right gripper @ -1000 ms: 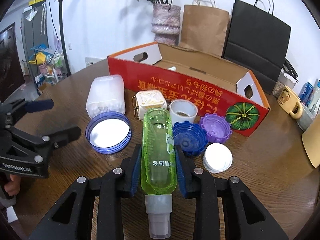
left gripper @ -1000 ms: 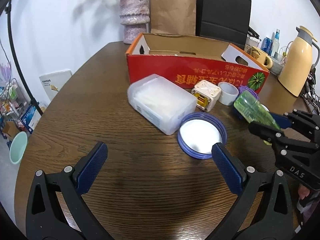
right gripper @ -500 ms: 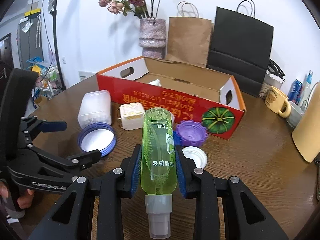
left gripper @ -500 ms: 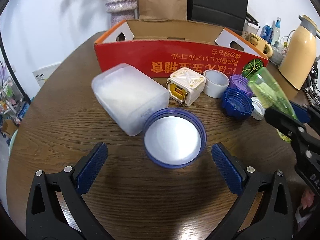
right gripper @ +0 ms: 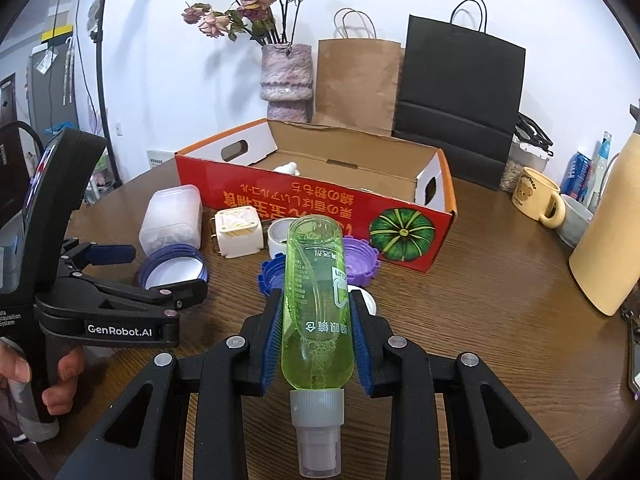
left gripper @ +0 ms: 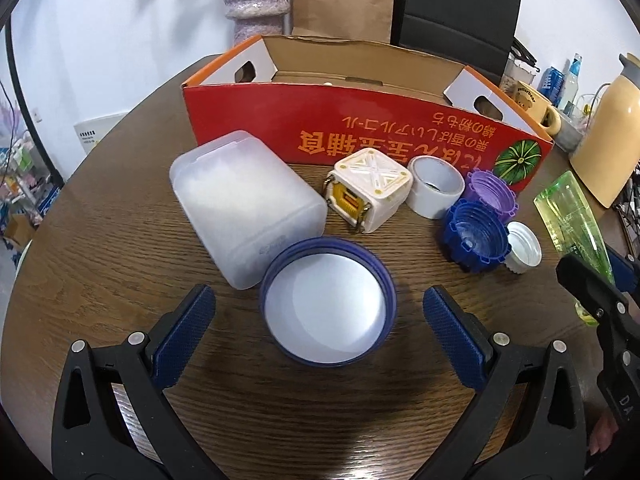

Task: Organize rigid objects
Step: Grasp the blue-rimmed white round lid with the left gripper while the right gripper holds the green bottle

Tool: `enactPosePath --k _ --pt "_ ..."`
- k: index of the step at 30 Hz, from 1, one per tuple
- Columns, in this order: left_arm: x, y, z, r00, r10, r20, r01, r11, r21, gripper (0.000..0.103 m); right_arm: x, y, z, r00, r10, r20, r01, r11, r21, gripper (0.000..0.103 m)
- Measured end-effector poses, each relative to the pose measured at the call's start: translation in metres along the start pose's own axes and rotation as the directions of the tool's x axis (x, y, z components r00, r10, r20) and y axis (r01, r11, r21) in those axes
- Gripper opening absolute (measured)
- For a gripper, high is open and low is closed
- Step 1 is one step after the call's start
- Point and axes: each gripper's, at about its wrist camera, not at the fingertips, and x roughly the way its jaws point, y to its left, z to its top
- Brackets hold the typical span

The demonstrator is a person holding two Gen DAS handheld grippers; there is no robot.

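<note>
A round dark wooden table by a white wall, cluttered with lids, tubs and a red cardboard box.

The green spray bottle is clamped between the right gripper's blue pads, lifted clear of the table, its base aimed at the box and its white nozzle toward the camera; a little liquid with bubbles pools near the neck. The box sits open-topped, with a small white object just visible inside. In front of it lie a frosted plastic tub, a cream cube-shaped case, a tape roll and purple, blue and white caps. The left gripper, angled downward, is spread wide and holds nothing, its pads on either side of a big blue-rimmed lid without touching it.
</note>
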Motion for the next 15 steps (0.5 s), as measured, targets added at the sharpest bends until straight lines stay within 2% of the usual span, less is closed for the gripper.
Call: enactPosePath --k 3,6,13,15 --pt "-0.002 -0.004 0.0 1.0 0.003 0.01 -0.003 1.0 0.004 0.101 0.0 -0.003 -0.001 1.0 -0.003 -0.001 0.003 1.0 0.006 0.035" --pt "-0.002 -0.008 0.0 1.0 0.003 0.014 -0.003 1.0 0.007 0.094 -0.001 -0.003 -0.001 1.0 -0.003 -0.001 0.003 1.0 0.009 0.035" --pt "0.0 -0.012 -0.002 1.0 -0.005 0.0 0.005 1.0 0.02 0.064 -0.002 -0.002 -0.002 1.0 -0.009 0.009 0.009 1.0 0.004 0.035" --pt "0.0 -0.013 -0.003 1.0 -0.008 0.001 0.008 1.0 0.026 0.063 -0.002 -0.001 -0.002 1.0 -0.011 0.01 0.011 1.0 0.004 0.035"
